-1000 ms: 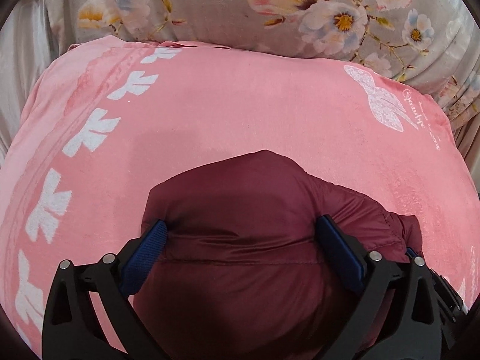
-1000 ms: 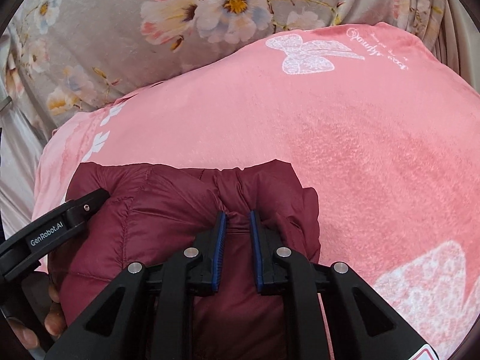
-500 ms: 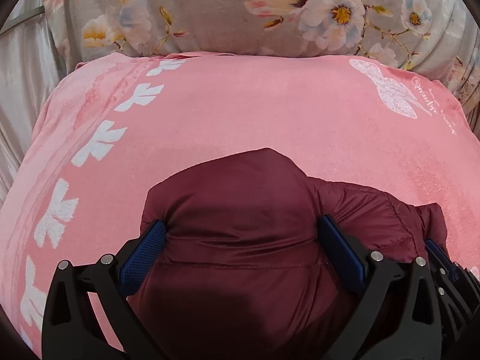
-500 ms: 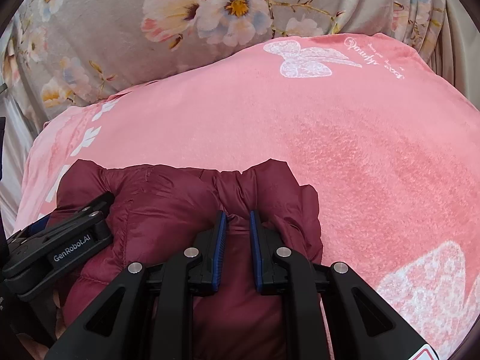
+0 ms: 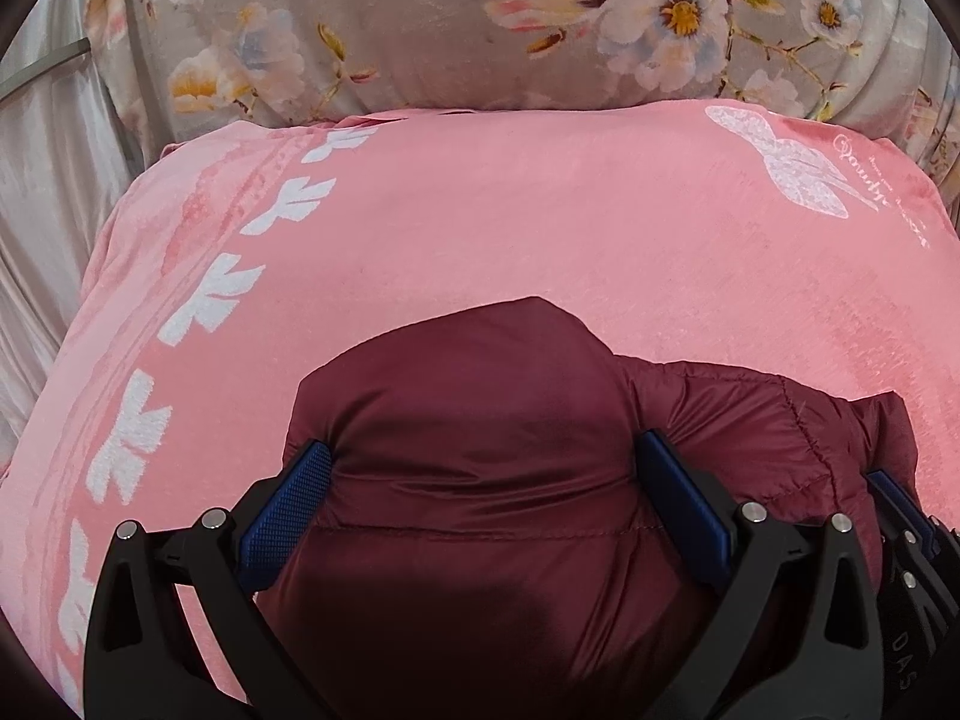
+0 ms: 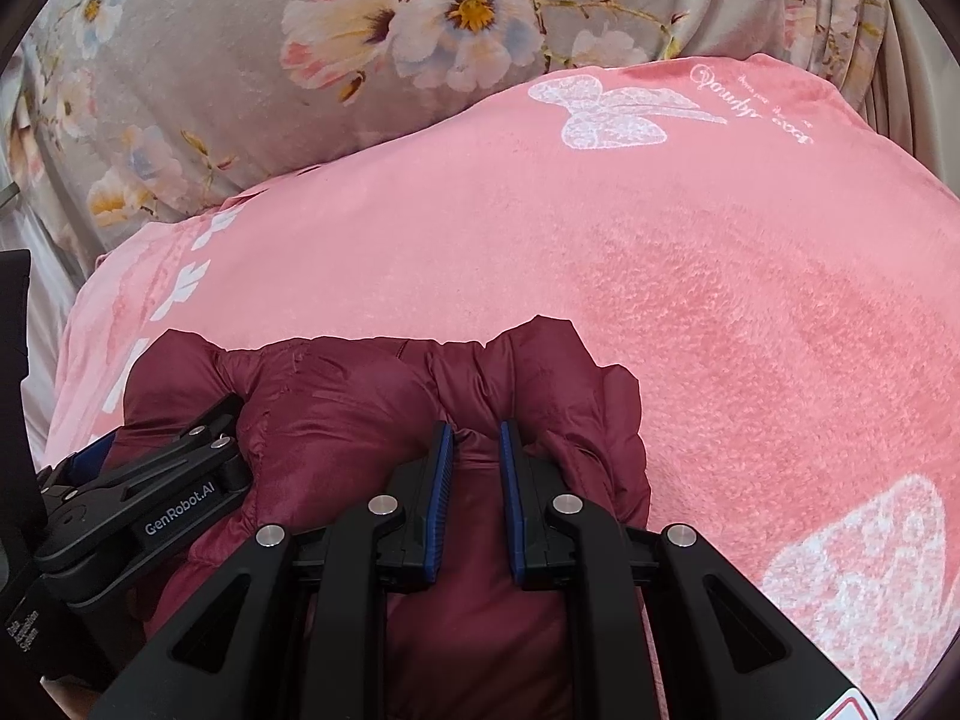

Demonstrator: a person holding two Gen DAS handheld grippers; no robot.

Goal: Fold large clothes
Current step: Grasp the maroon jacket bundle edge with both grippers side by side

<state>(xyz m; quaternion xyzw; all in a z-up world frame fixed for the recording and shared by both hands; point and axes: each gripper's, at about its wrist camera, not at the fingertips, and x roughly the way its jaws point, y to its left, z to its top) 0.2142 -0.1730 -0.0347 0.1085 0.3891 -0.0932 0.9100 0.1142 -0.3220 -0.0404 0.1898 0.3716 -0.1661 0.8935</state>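
Two tools gripping maroon jacket [image 5: 480,420], left tool [image 5: 480,474] wide, right tool [image 6: 477,450] narrow

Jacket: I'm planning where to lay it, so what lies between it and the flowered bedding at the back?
Only bare pink blanket between jacket and flowered bedding, in both views.

Bed covered by pink plush blanket [image 5: 540,228], white leaf border along one edge, white butterfly print near far corner. Maroon puffer jacket [image 6: 372,420] bunched on blanket, near side. Grey floral blanket [image 6: 240,60] heaped along blanket's far edge, touching it.
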